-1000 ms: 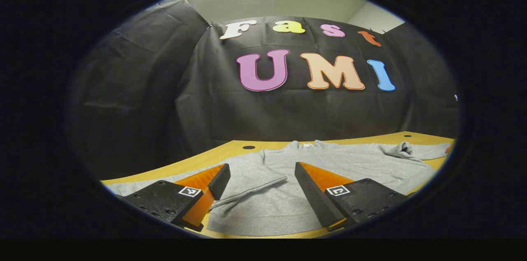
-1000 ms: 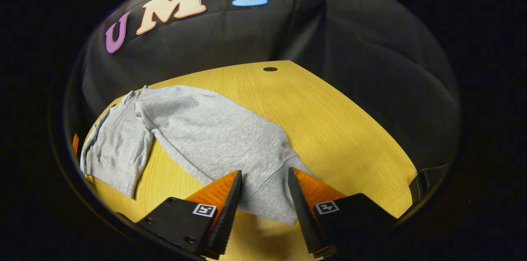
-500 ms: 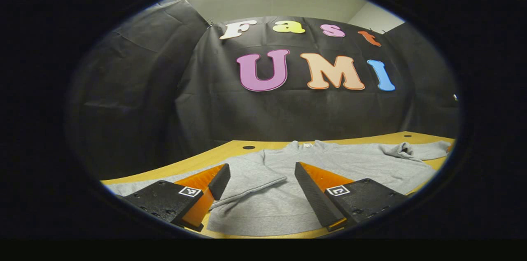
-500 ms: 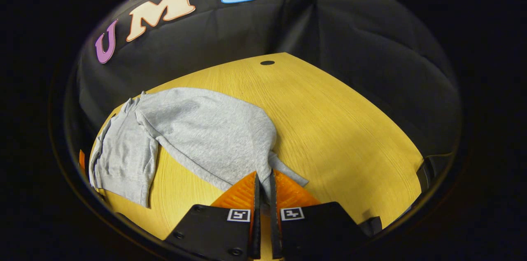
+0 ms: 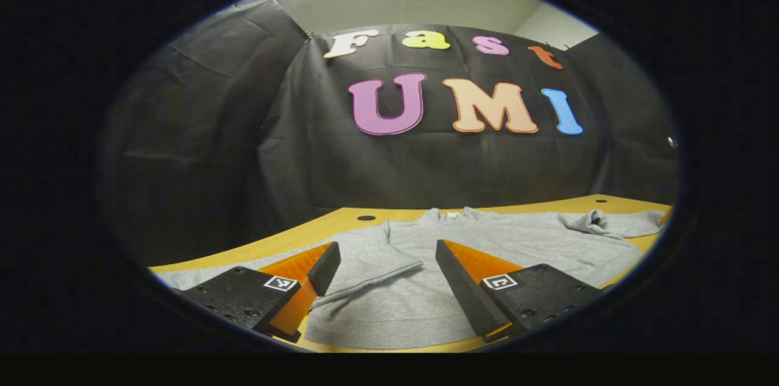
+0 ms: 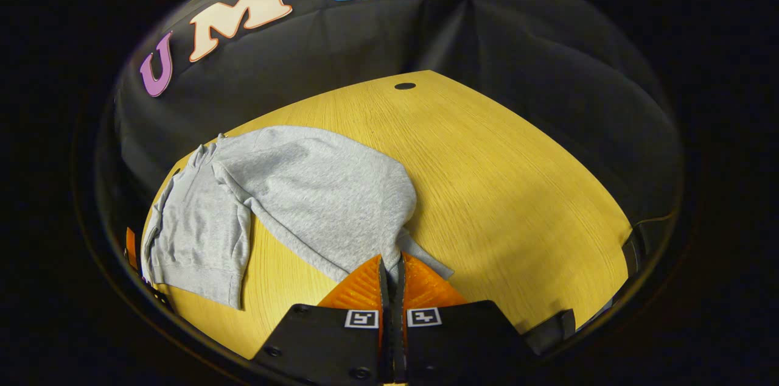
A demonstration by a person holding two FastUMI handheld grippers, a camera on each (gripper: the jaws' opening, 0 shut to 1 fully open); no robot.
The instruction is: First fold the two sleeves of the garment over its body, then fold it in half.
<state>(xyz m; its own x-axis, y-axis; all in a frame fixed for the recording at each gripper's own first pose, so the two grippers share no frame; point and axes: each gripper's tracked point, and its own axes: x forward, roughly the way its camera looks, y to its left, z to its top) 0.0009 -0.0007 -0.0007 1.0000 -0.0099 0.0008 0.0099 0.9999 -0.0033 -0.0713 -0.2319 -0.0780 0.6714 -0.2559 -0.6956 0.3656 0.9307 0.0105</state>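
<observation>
on a wooden table (image 6: 487,179), a soft, limp grey sweatshirt (image 5: 487,246) lies flat, its right sleeve cuff (image 6: 405,249) pinched by the closed right gripper (image 6: 392,267), the left gripper (image 5: 383,273) hovering wide open, empty.

The grey long-sleeved sweatshirt (image 6: 316,191) is a soft, matt heathered knit, finely flecked, with a ribbed band along its hem (image 5: 389,328) and ribbing at the cuff (image 6: 426,258) pinched in the right gripper (image 6: 392,264). The yellow wooden table (image 6: 505,191) has a smooth, faintly satin face with fine straight grain running across it. The booth's black cloth wall (image 5: 213,148) is matt and creased. The left gripper (image 5: 386,261) has rough, grainy inner finger faces, and hard matt plastic housings with small screws
</observation>
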